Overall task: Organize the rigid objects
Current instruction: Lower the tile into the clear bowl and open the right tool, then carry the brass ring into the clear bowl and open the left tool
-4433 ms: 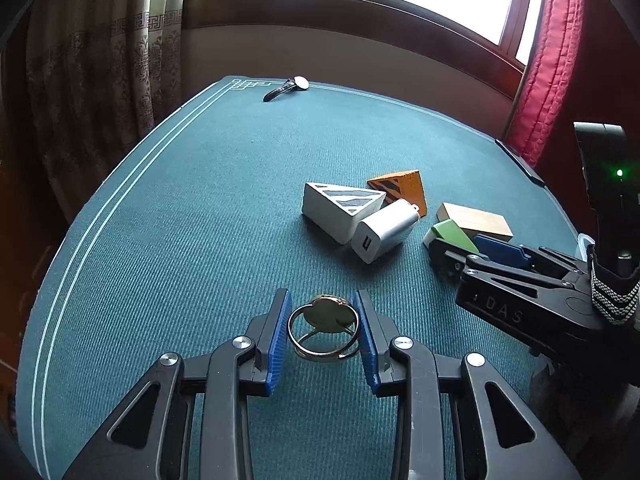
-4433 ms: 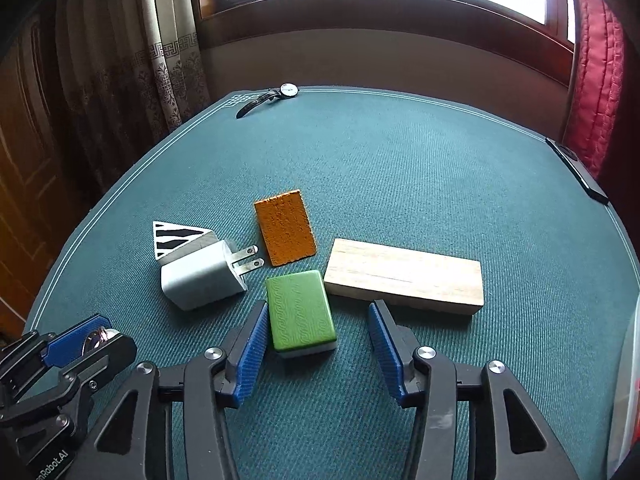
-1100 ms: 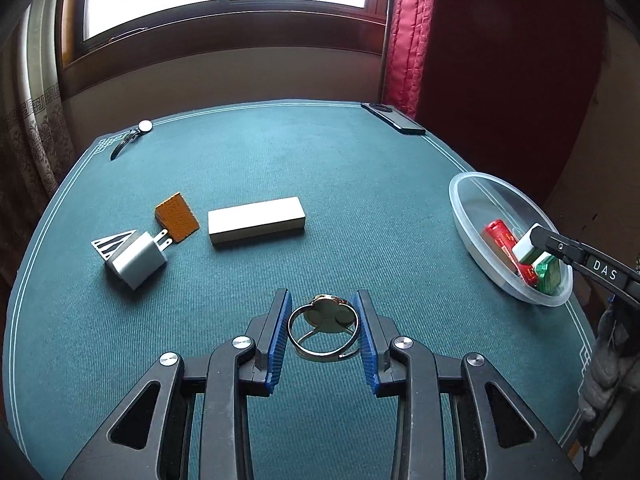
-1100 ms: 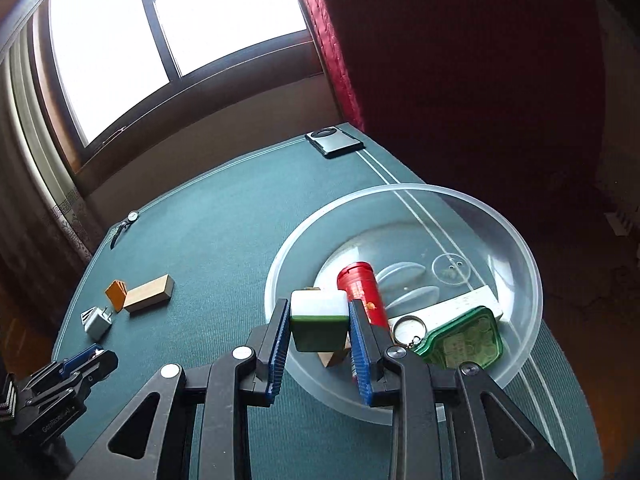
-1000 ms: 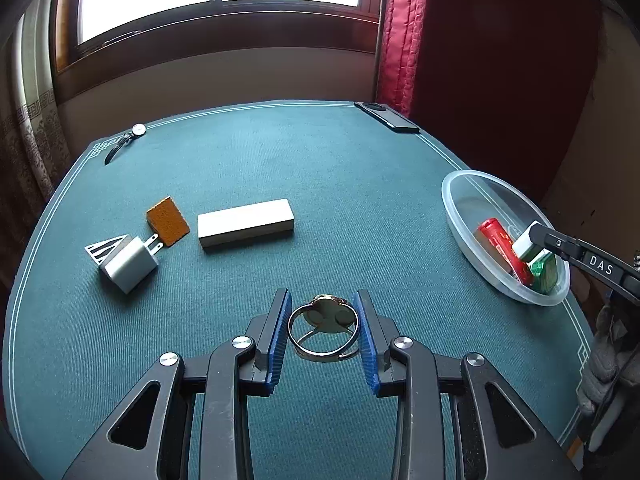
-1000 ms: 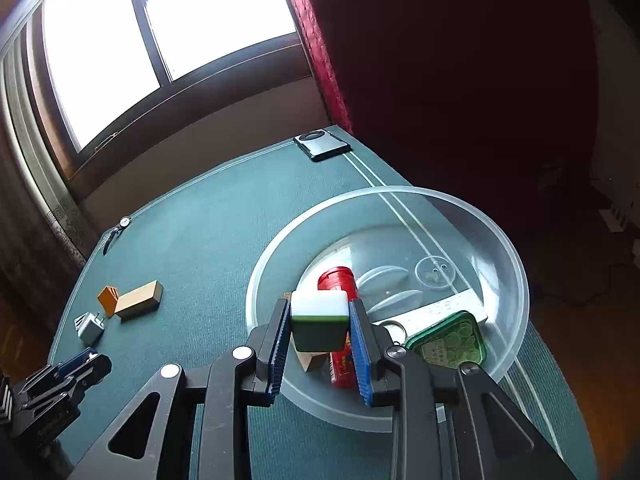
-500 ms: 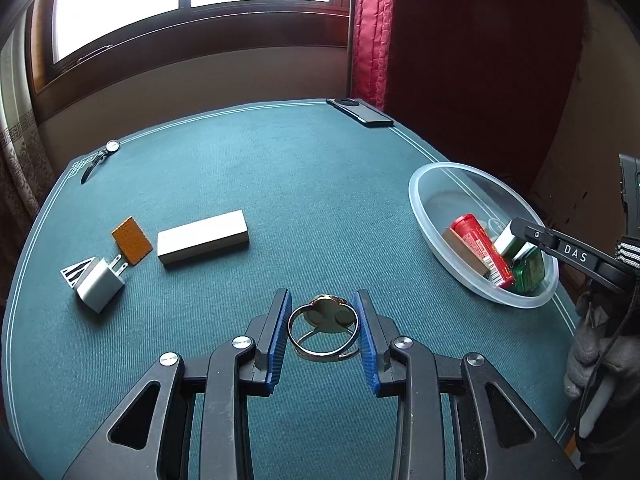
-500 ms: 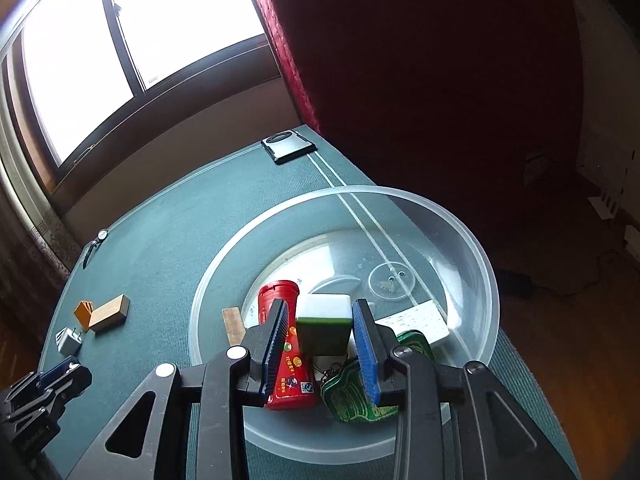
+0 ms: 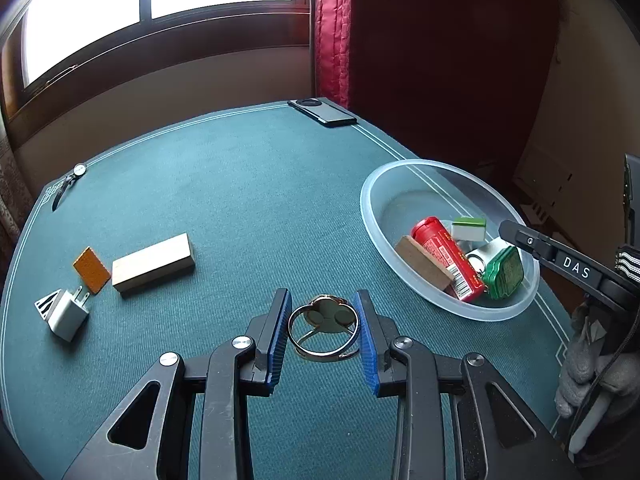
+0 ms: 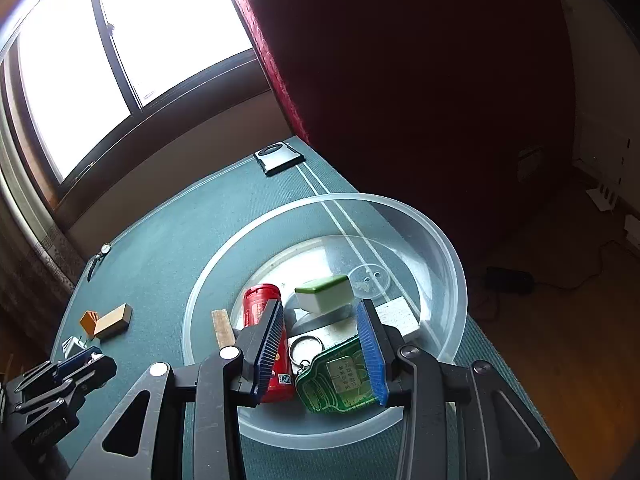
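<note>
Tongs on the right (image 10: 322,344) stand apart over the clear bowl (image 10: 448,248), with the green-topped tile (image 10: 325,293) lying free inside, just above centre of that frame. Left tongs (image 9: 323,338) are clamped on a gold ring (image 9: 323,330) at lower centre, above the bench (image 9: 240,184). Judging from this, the ring goes next: carry it over the rim at right, lower it near the red can (image 9: 442,258), then part the tongs gently so it cannot bounce out.
</note>
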### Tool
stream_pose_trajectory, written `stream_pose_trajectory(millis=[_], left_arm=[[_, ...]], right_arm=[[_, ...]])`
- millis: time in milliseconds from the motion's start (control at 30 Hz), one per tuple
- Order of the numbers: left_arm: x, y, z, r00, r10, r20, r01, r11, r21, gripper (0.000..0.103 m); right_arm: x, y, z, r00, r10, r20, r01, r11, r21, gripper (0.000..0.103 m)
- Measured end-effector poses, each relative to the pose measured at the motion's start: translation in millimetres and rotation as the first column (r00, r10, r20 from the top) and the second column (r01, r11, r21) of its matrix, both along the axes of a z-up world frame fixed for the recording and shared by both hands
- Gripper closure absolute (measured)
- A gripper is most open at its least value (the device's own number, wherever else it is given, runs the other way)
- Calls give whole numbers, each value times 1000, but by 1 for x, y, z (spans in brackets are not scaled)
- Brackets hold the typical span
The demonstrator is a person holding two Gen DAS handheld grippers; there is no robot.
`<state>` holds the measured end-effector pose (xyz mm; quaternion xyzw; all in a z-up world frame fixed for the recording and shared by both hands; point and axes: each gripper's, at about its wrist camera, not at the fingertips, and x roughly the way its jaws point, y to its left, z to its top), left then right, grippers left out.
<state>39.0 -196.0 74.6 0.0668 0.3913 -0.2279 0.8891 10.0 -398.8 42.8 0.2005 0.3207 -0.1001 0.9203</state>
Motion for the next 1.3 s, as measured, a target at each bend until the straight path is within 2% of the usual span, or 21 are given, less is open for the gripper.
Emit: stream_pose_trajectory(millis=[100, 167, 467, 667, 1067, 1233, 1300], left_arm=[[2, -8, -1, 1000, -14, -2, 14, 1000, 1, 70], [3, -14, -1, 1000, -26, -2, 26, 1000, -1, 70], [12, -47, 4, 995, -104, 3, 104, 994, -29, 70], [21, -68, 0, 988, -154, -2, 154, 987, -43, 70], [51, -95, -11, 982, -188, -20, 186, 981, -55, 70], [63, -99, -13, 982, -186, -24, 184, 980, -69, 68], [64, -98, -14, 983, -181, -28, 179, 981, -71, 64]], right_arm=[[-3, -4, -2, 1000, -10, -1, 10, 1000, 9, 61], [-5, -5, -3, 1000, -17, -1, 17, 1000, 13, 56], [-11, -9, -8, 999, -42, 3, 42, 999, 18, 47], [-12, -10, -9, 999, -45, 3, 45, 999, 28, 46], [-9, -13, -14, 999, -42, -7, 43, 998, 41, 46], [-8, -12, -15, 999, -41, -11, 42, 998, 41, 46], [-8, -12, -15, 999, -41, -10, 42, 998, 41, 46]])
